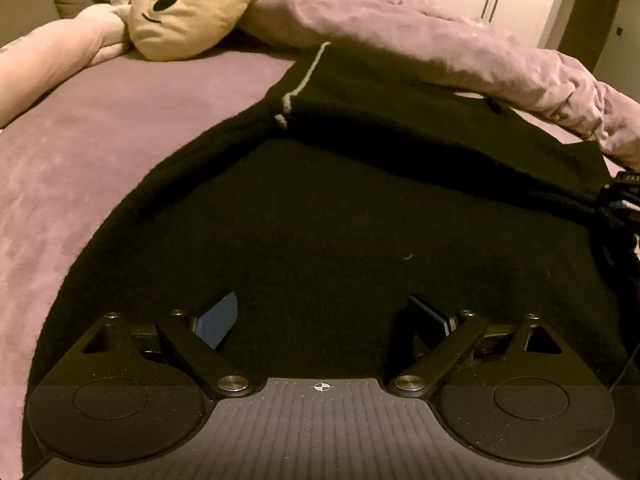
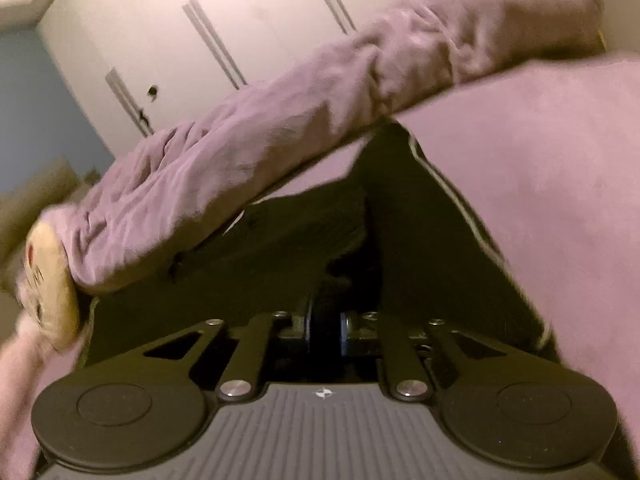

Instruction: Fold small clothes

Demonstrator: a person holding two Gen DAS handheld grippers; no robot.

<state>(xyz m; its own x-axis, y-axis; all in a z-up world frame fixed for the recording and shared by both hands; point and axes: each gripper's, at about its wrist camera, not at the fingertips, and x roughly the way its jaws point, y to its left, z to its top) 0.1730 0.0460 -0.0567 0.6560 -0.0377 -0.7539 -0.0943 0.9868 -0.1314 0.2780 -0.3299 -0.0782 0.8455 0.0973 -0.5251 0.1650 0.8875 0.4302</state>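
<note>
A black knit garment with a thin white stripe lies spread on the mauve bed. My left gripper is open, fingers wide apart, right over the garment's near part with its blue pads showing. In the right wrist view the same black garment runs away from the camera, white stripe along its right edge. My right gripper is shut on a fold of the black cloth. Part of the right gripper shows at the left wrist view's right edge.
A rumpled mauve duvet is bunched along the garment's far side, also in the right wrist view. A yellow plush face pillow and pink plush limbs lie at the far left. The mauve sheet spreads left. White wardrobe doors stand beyond.
</note>
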